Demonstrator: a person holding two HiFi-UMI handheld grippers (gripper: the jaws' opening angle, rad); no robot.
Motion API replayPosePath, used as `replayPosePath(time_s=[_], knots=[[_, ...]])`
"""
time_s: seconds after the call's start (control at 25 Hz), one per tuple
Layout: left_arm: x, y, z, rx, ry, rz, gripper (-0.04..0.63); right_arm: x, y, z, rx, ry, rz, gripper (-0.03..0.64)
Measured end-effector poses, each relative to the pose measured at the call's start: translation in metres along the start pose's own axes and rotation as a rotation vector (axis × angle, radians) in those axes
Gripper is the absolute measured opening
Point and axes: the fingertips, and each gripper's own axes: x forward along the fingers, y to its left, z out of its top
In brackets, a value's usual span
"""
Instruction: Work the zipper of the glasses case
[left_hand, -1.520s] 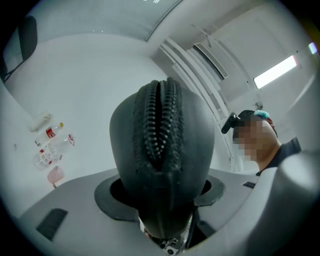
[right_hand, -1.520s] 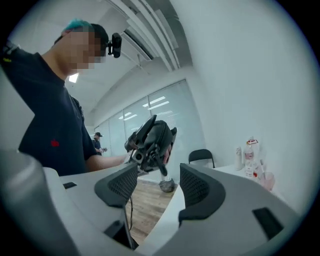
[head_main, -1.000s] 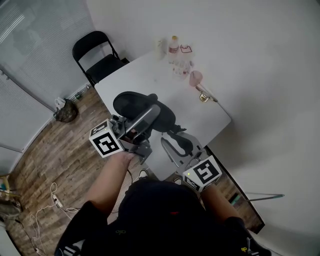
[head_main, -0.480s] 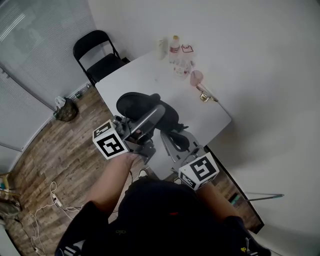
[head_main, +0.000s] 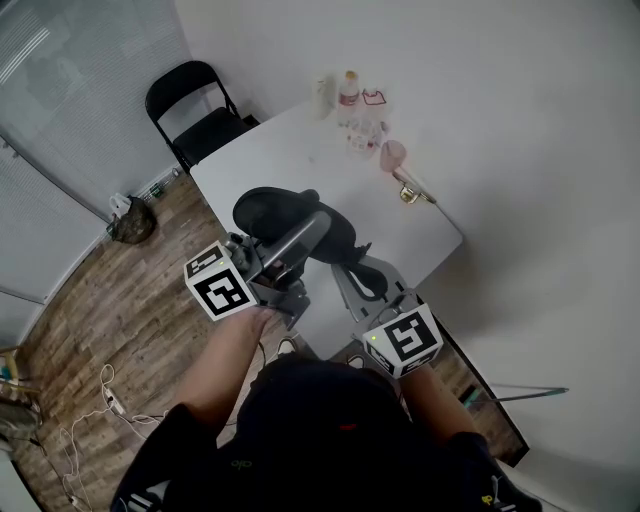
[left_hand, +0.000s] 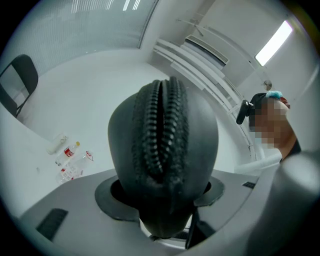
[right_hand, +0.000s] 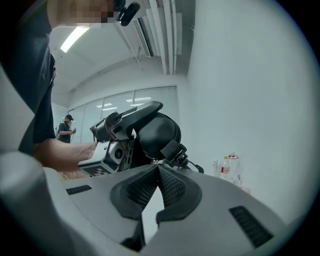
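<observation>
The glasses case (head_main: 270, 210), long axis aimed toward the right gripper (right_hand: 157, 165), is clamped between the wide-spread left gripper (head_main: 315, 232), while the right gripper is closed tight at the case's end.

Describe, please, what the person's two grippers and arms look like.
The left gripper and right gripper are grey, with long, broad jaws and dark textured pads. The left cube and right cube are white with black square markers. The person wears a dark top with a short sleeve.
</observation>
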Motion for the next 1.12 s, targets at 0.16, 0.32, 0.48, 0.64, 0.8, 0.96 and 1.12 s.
replayPosePath(time_s=[0.16, 0.32, 0.48, 0.64, 0.8, 0.96, 1.12], knots=[[0.001, 0.002, -0.006, 0.035, 0.055, 0.012, 0.276, -0.002, -0.013, -0.004, -0.053, 0.027, -0.024, 0.018], [0.003, 0.006, -0.016, 0.061, 0.141, 0.014, 0.276, -0.002, -0.021, -0.007, -0.13, 0.06, -0.029, 0.018], [0.003, 0.007, -0.028, 0.083, 0.233, 0.0, 0.276, -0.003, -0.023, -0.013, -0.222, 0.094, -0.026, 0.02], [0.001, 0.005, -0.039, 0.102, 0.313, -0.002, 0.276, -0.007, -0.023, -0.017, -0.285, 0.11, -0.026, 0.02], [-0.001, 0.004, -0.046, 0.116, 0.377, -0.009, 0.276, -0.009, -0.023, -0.018, -0.374, 0.124, -0.039, 0.02], [-0.002, 0.008, -0.056, 0.114, 0.465, -0.006, 0.276, -0.009, -0.026, -0.019, -0.454, 0.146, -0.053, 0.02], [-0.006, 0.007, -0.071, 0.151, 0.558, -0.015, 0.276, -0.009, -0.024, -0.024, -0.494, 0.169, -0.044, 0.02]])
